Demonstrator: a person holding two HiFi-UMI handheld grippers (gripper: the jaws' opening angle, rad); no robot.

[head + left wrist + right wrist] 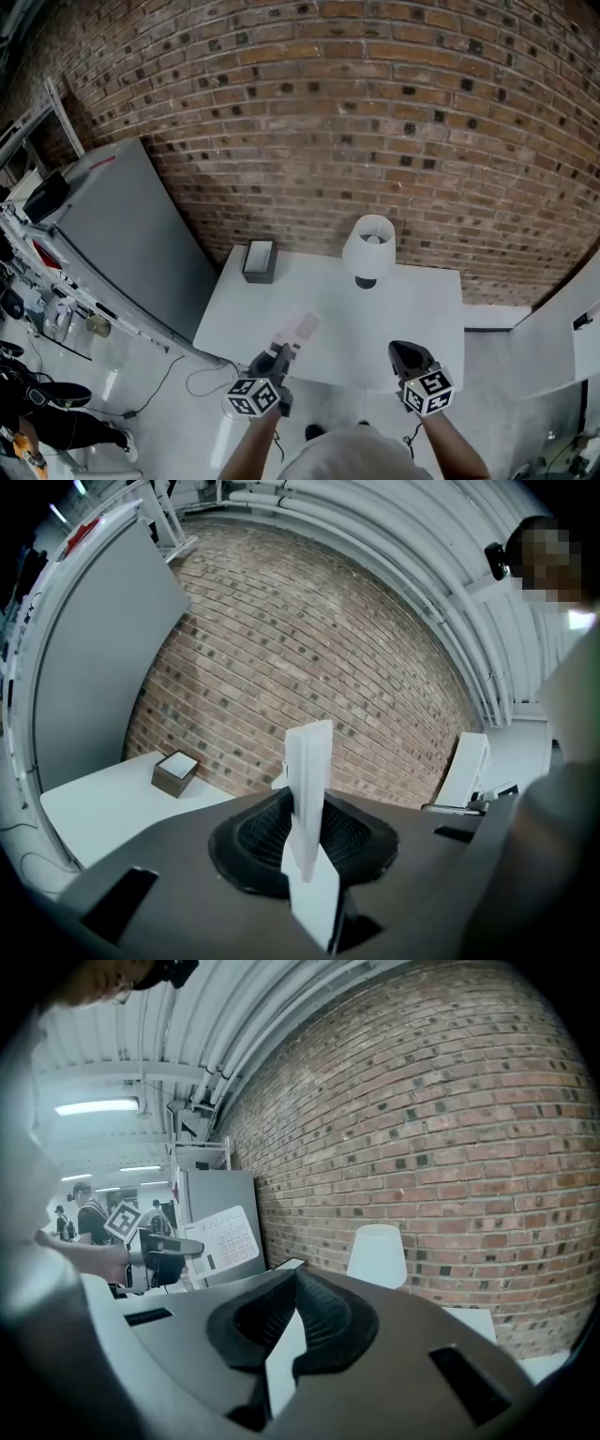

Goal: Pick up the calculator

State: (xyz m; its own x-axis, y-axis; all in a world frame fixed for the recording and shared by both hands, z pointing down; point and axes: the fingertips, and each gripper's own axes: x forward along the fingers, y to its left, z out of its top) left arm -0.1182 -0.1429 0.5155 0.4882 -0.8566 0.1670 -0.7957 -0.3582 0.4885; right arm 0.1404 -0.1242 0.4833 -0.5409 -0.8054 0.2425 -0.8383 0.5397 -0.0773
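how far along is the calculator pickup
Done: the left gripper is shut on the calculator, which is up off the white table. In hand: the calculator, held on edge between the jaws. Left: nothing of the pickup that shows; the right gripper is shut and holds nothing.

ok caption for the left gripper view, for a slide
Left claw grips the white calculator edge-on, with a brick wall behind
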